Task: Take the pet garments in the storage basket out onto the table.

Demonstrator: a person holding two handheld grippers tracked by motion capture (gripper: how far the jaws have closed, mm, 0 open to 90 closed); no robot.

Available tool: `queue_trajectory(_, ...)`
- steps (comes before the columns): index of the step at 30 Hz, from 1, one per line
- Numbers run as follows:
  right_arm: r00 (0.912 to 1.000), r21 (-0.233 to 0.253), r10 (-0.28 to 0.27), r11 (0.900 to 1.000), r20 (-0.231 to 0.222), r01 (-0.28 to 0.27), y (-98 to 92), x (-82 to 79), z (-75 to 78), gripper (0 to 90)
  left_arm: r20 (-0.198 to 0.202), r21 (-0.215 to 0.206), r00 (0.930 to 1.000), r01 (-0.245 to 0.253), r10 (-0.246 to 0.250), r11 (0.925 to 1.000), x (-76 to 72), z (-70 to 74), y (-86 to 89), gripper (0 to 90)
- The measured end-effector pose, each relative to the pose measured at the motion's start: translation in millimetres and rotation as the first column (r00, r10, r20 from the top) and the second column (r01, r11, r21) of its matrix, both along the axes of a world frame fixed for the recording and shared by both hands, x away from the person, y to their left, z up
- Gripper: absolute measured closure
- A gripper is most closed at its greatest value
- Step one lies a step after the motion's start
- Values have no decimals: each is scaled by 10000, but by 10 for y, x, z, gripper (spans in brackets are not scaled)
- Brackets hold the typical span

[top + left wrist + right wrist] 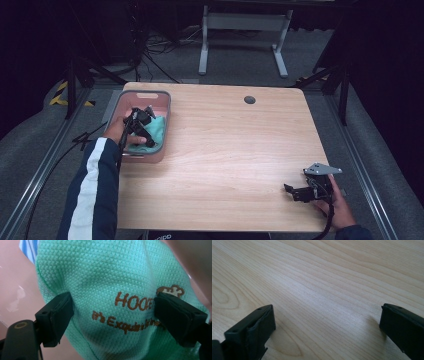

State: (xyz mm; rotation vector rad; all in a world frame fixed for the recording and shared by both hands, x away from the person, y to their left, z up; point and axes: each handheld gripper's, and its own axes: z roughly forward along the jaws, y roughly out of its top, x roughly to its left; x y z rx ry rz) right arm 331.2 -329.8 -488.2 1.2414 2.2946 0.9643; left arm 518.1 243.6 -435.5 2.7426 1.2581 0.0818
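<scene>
Left gripper (142,125) hovers in the pink bin (167,107), frame left, jaws spread wide over the green cloth (107,285). It looks soft and light; pinch a raised fold. Right gripper (300,192), lower right, rests open on the table (235,150).

Surface (225,145): open wood across the middle and far side, free passage throughout. Far-left corner: pink bin (166,117), walls enclosing the green cloth (159,131) and the left gripper (141,122), whose spread jaws flank the cloth; access from above. Near-right edge: right gripper (295,192), low over bare wood.
</scene>
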Motion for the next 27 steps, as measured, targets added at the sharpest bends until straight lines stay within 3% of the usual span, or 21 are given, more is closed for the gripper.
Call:
queue_trajectory(4,10000,2,-13,10000,0,13,-1,-4,0,6,-420,-279,9991,-54,43,9996,24,6,7,245)
queue_trajectory(6,10000,5,-15,10000,-1,15,0,-4,0,6,-404,-339,9992,2,-16,9994,23,12,10,269)
queue_trajectory(10,10000,2,-14,10000,-2,14,0,-4,0,6,-417,-536,9991,-36,14,9986,11,47,22,518)
queue_trajectory(11,10000,2,-14,10000,-2,14,0,-4,0,6,-410,-523,9992,-53,32,9986,8,52,24,518)
queue_trajectory(12,10000,2,-14,10000,-2,14,0,-4,0,6,-412,-592,9991,-96,72,9982,5,54,30,572)
queue_trajectory(21,10000,2,-16,10000,-1,16,0,-4,0,7,-207,-630,9994,-287,275,9976,-15,76,35,697)
queue_trajectory(27,10000,3,-16,10000,10,16,0,-4,0,7,404,-724,9978,-487,517,9962,-57,125,50,724)
